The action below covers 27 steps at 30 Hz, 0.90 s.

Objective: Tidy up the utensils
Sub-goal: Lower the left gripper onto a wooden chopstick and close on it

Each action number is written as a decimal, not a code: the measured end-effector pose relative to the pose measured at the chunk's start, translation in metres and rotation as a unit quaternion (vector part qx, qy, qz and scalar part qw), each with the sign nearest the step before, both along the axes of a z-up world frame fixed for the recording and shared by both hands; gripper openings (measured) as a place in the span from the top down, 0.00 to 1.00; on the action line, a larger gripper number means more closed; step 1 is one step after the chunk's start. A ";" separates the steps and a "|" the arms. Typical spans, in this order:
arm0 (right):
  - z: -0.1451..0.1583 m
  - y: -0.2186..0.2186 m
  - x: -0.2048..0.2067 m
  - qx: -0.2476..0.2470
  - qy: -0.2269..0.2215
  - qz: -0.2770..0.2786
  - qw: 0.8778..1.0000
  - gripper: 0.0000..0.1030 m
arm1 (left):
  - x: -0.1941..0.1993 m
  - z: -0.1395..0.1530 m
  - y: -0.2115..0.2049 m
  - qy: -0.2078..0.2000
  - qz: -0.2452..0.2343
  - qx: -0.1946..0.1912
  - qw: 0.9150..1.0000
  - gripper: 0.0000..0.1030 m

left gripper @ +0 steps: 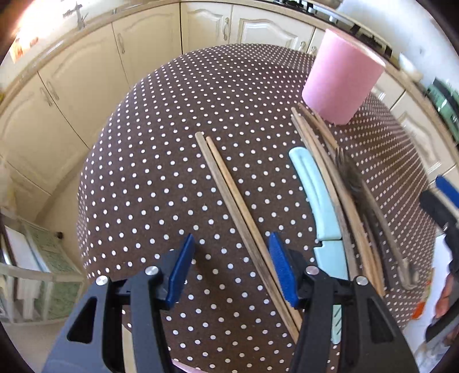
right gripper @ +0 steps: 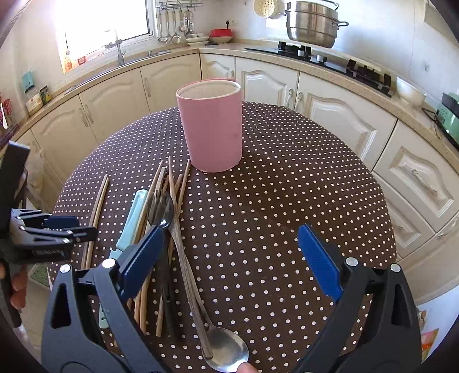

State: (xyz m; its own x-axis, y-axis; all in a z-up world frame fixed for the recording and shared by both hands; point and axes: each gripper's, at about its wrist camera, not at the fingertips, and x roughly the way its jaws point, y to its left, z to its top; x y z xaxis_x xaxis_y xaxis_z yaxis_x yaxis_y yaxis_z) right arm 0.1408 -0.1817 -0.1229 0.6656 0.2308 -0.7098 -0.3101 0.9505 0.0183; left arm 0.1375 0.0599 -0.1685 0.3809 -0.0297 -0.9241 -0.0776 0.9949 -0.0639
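Observation:
A pair of wooden chopsticks lies on the polka-dot table. My left gripper stands half open over its near end, the sticks lying between the jaws close to the right pad, unpressed. A light-blue sheathed knife, more chopsticks and a fork lie to the right. The pink holder stands upright behind them. My right gripper is wide open above the table, its left pad over the utensil pile. A metal spoon lies below it.
Cream cabinets and a counter wrap around the round table. A steel pot sits on the stove at the back right. The left gripper and a hand show at the left edge of the right wrist view.

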 end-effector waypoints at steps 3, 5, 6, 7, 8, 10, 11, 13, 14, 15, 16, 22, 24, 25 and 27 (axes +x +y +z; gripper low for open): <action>0.002 -0.002 0.004 0.004 0.006 0.005 1.000 0.10 | 0.001 0.000 -0.002 0.004 0.001 0.003 1.000 0.54; 0.003 -0.004 0.008 0.004 0.008 0.006 1.000 0.10 | 0.002 0.001 0.001 0.011 0.005 0.000 1.000 0.59; 0.003 -0.005 0.010 0.006 0.010 0.007 1.000 0.10 | 0.003 0.001 0.005 0.014 0.008 -0.003 1.000 0.63; 0.004 -0.006 0.011 0.009 0.012 0.009 1.000 0.10 | 0.005 0.001 0.009 0.019 0.015 -0.007 1.000 0.65; 0.005 -0.006 0.012 0.010 0.012 0.011 1.000 0.10 | 0.005 0.003 0.013 0.021 0.021 -0.016 0.999 0.67; 0.007 -0.006 0.012 0.009 0.010 0.016 1.000 0.10 | 0.002 0.005 0.023 0.020 0.029 -0.052 0.998 0.67; 0.007 -0.005 0.012 0.010 0.009 0.017 1.000 0.10 | 0.002 0.006 0.024 0.022 0.027 -0.056 0.998 0.67; 0.007 -0.005 0.012 0.012 0.011 0.021 1.000 0.10 | 0.001 0.007 0.028 0.026 0.034 -0.051 0.998 0.67; 0.007 -0.005 0.012 0.013 0.012 0.022 1.000 0.10 | 0.000 0.006 0.028 0.029 0.036 -0.050 0.998 0.67; 0.006 -0.004 0.012 0.013 0.013 0.023 1.000 0.10 | -0.001 0.005 0.029 0.032 0.038 -0.049 0.998 0.67; 0.006 -0.004 0.012 0.013 0.014 0.024 1.000 0.10 | -0.001 0.003 0.030 0.035 0.041 -0.049 0.997 0.67; 0.003 0.000 0.009 0.009 0.017 0.028 0.999 0.10 | -0.001 0.005 0.023 0.039 0.039 -0.023 0.998 0.71; 0.003 0.000 0.009 0.008 0.017 0.028 0.999 0.10 | -0.004 0.005 0.020 0.039 0.037 -0.019 0.998 0.71; 0.003 0.000 0.009 0.008 0.017 0.027 0.999 0.10 | -0.004 0.005 0.018 0.040 0.036 -0.017 0.998 0.71; 0.004 0.001 0.009 0.007 0.017 0.027 0.999 0.10 | -0.003 0.006 0.011 0.040 0.031 -0.007 0.999 0.71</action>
